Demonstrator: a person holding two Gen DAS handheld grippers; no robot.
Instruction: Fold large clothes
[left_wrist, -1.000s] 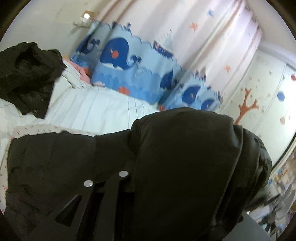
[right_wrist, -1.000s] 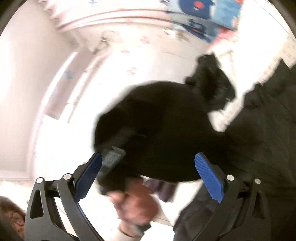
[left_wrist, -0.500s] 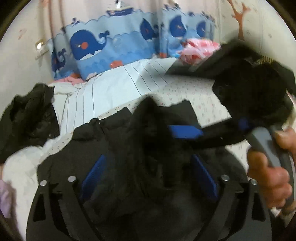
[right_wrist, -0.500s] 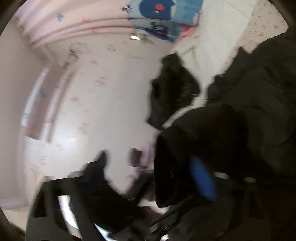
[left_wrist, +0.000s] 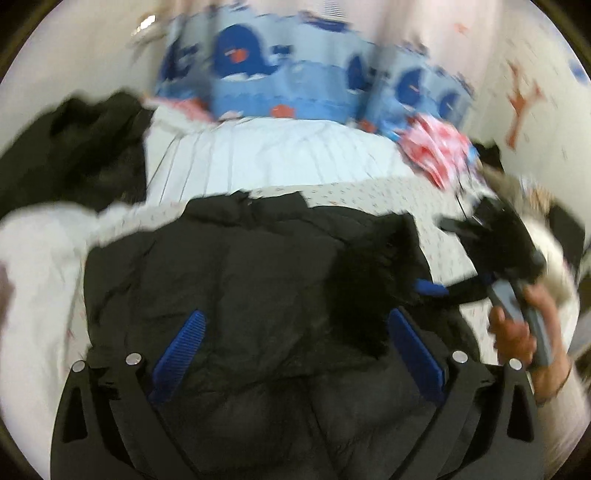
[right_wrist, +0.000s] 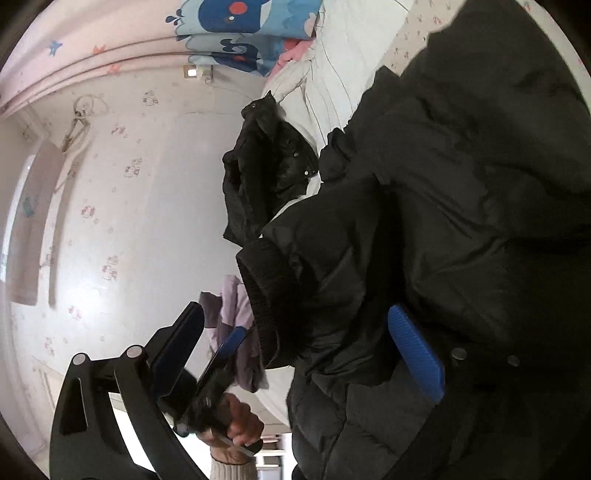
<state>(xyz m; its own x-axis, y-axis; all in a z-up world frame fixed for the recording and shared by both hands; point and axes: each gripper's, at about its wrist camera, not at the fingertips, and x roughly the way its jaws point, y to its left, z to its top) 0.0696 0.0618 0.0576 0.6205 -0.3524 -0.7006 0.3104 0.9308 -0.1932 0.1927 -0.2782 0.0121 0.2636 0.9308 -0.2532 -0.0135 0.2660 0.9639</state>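
From the left wrist view, my left tool (left_wrist: 291, 350) hangs over the black puffer jacket (left_wrist: 240, 280), which lies spread across the bed (left_wrist: 277, 158) with its collar toward the whale-print curtain (left_wrist: 295, 85); the jaws are opening, both blue pads (left_wrist: 181, 343) stand wide apart above the fabric, and nothing is pinched between them. At the right edge of that view the person's hand (left_wrist: 517, 332) carries my right tool, its tip near the jacket's far side, though blur keeps me from saying whether it touches. A second dark garment (left_wrist: 74, 147) sits heaped at the left of the bed, well apart from the jacket. From the right wrist view, my right tool (right_wrist: 306, 339) is also opening, with the jacket's ribbed sleeve cuff (right_wrist: 262, 306) hanging between its spread pads but gripped by neither; the other tool and its hand (right_wrist: 236, 424) show low in the frame. I judge the fold only partly made, the sleeve lying loose over the body. The risk from here is the slippery, puffy shell: with both tools released, the laid-over sleeve could spring back or slide off the bed's edge, and a re-grasp through thick padding could catch two layers at once and drag the jacket askew.
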